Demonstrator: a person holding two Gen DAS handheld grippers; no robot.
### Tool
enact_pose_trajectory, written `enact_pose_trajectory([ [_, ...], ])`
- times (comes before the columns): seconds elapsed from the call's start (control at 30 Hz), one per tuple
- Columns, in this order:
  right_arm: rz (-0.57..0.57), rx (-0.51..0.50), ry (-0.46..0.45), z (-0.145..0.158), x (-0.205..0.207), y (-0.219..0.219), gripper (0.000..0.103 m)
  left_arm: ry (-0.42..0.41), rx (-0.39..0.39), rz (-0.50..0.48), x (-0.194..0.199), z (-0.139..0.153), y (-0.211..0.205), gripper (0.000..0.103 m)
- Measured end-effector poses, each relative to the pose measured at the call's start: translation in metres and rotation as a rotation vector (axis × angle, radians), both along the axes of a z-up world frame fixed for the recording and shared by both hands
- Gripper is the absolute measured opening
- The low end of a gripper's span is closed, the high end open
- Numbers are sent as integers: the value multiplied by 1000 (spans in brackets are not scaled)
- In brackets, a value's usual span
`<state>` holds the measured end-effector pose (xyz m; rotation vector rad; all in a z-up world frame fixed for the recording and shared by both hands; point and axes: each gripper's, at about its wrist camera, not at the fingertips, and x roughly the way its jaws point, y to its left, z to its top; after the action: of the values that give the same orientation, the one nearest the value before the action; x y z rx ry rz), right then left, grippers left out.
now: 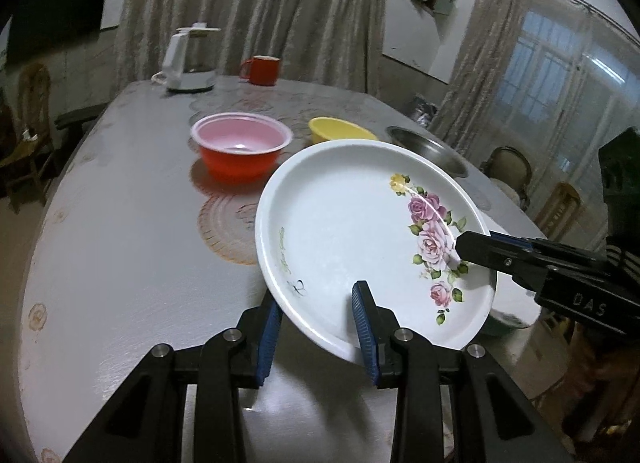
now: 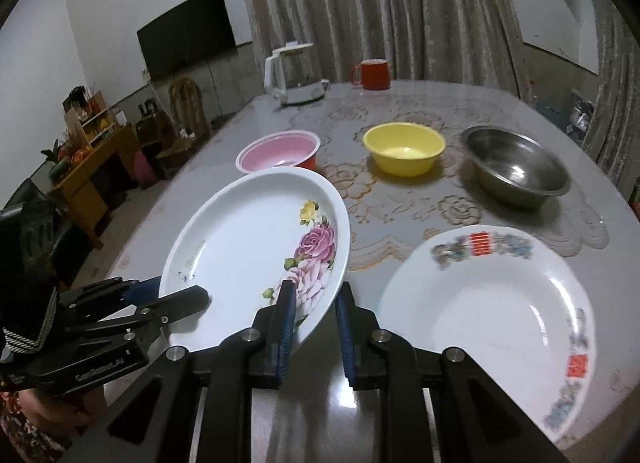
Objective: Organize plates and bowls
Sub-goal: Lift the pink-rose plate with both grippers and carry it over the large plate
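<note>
1. Two hand-held grippers are holding one white rose plate (image 1: 360, 231) above a grey table (image 1: 132, 203), tilted, with its left edge higher than its right.
2. The left gripper (image 1: 318, 327) is straddling the plate's near rim: one blue-padded finger is sitting under the rim and the other is lying on the upper face. Whether the pads are pressing firmly I cannot tell.
3. The right gripper (image 2: 316, 323) is doing the same at the rim beside the painted roses, one finger on each side of the edge, set fairly narrow.
4. The plate is looking glossy, stiff and probably breakable, so it is likely slippery. The raised rim seems the only sensible place to grip, as both grippers are doing.
5. A second white plate (image 2: 492, 303) with red and blue decoration is lying flat on the table just to the right, seemingly the stacking spot.
6. Farther back, well apart, a red bowl (image 1: 240, 147), a yellow bowl (image 2: 404, 147) and a steel bowl (image 2: 516, 167) are standing in a row.
7. A white kettle (image 1: 192, 59) and a red mug (image 1: 262, 69) are sitting at the far edge.
</note>
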<state>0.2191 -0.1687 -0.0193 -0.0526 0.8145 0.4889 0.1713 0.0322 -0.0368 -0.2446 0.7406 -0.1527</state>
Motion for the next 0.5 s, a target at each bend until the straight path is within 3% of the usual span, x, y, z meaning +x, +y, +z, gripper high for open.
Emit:
enact_pose_trajectory([
  [0.5, -123, 91, 34, 13, -22, -79, 19, 18, 19, -162, 27, 10, -64, 35],
])
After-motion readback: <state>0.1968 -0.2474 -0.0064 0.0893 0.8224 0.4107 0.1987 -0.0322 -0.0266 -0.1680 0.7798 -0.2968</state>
